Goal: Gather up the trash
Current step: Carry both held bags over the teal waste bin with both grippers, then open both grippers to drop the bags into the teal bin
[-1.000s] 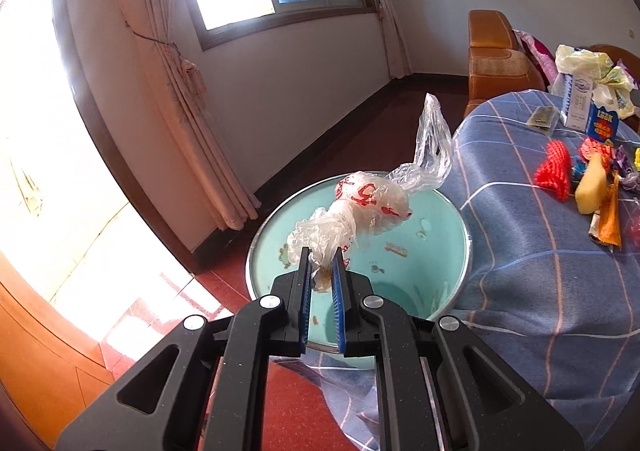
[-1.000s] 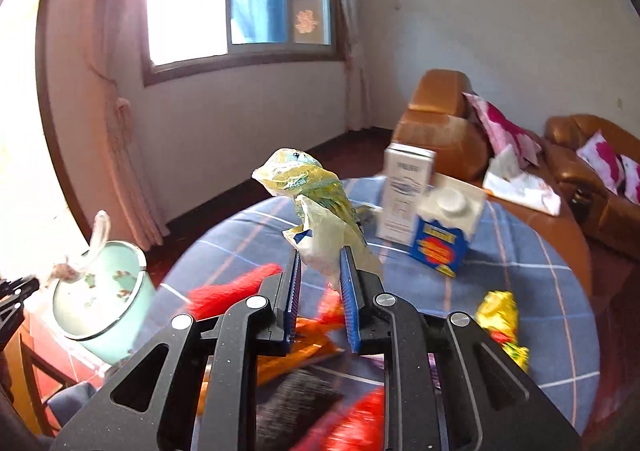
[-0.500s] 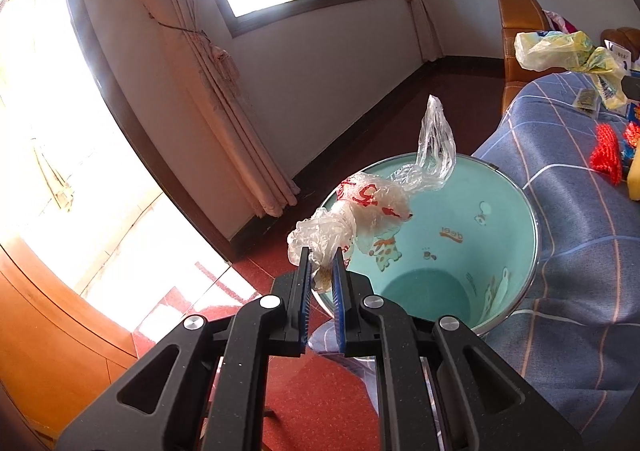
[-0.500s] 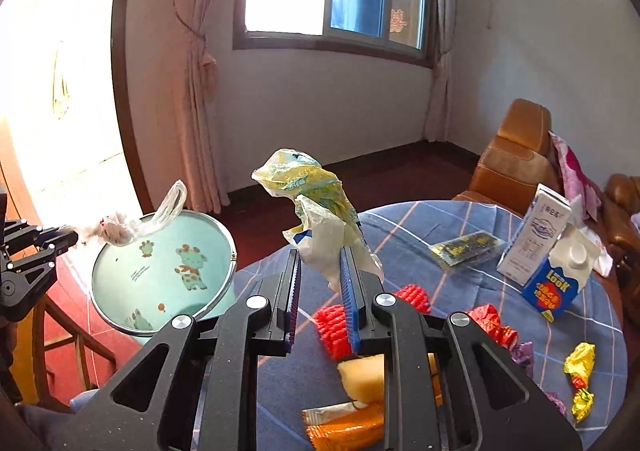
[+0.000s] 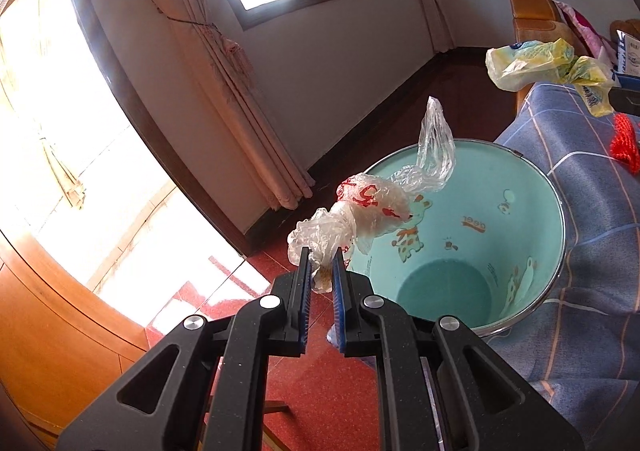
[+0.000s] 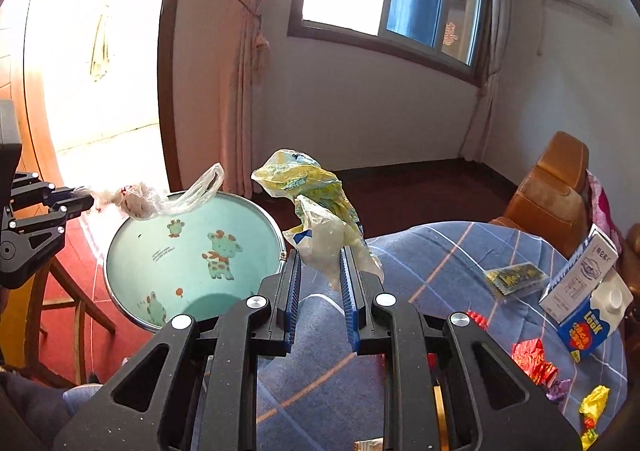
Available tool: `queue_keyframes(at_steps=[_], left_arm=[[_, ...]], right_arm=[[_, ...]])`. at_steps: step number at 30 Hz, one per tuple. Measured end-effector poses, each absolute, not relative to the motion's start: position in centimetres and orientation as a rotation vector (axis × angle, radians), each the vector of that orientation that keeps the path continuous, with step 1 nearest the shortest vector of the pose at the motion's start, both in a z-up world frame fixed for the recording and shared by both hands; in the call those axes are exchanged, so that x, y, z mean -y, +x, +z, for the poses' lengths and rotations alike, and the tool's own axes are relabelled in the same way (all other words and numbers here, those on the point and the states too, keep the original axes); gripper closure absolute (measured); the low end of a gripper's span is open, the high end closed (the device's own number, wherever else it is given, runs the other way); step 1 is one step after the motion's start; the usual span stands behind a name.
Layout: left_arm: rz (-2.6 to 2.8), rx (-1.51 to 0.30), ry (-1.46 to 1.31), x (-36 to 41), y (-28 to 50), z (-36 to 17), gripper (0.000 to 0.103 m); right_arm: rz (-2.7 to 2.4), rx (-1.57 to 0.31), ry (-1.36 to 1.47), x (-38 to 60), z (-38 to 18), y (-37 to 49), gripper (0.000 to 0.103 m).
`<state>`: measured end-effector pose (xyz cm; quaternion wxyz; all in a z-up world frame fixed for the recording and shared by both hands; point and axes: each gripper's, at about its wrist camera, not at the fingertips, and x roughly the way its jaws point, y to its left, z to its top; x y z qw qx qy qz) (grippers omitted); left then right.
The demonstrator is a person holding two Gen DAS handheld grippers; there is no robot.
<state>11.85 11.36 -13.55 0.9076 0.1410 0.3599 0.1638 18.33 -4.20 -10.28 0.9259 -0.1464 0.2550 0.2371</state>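
Thin crinkled plastic bag (image 5: pixel 368 207) – glossy bin (image 5: pixel 520 219), perhaps metal-rimmed; woven cloth tablecloth (image 6: pixel 440 251), polished floor (image 5: pixel 320 391)

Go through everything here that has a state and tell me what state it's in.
Left gripper: shut on clear bag.
Clear bag: crumpled, held above bin rim.
Right gripper: shut on yellow bag.
Yellow bag: crumpled, held up beside bin.
Bin: open, nothing visible inside.
Carton: lying tilted on table, capped.
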Motion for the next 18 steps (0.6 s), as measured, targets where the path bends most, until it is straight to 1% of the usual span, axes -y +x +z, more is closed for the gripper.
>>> queue_keyframes(at_steps=[15, 18], left_arm=[[0.314, -0.748, 0.280, -11.5, 11.8, -13.6, 0.092], [0.309, -0.741, 0.276, -11.5, 11.8, -13.5, 0.089]], right_arm=[[0.580, -0.518, -0.416, 1.5, -11.2, 17.1, 0.083], [0.592, -0.521, -0.422, 1.4, -11.3, 16.9, 0.082]])
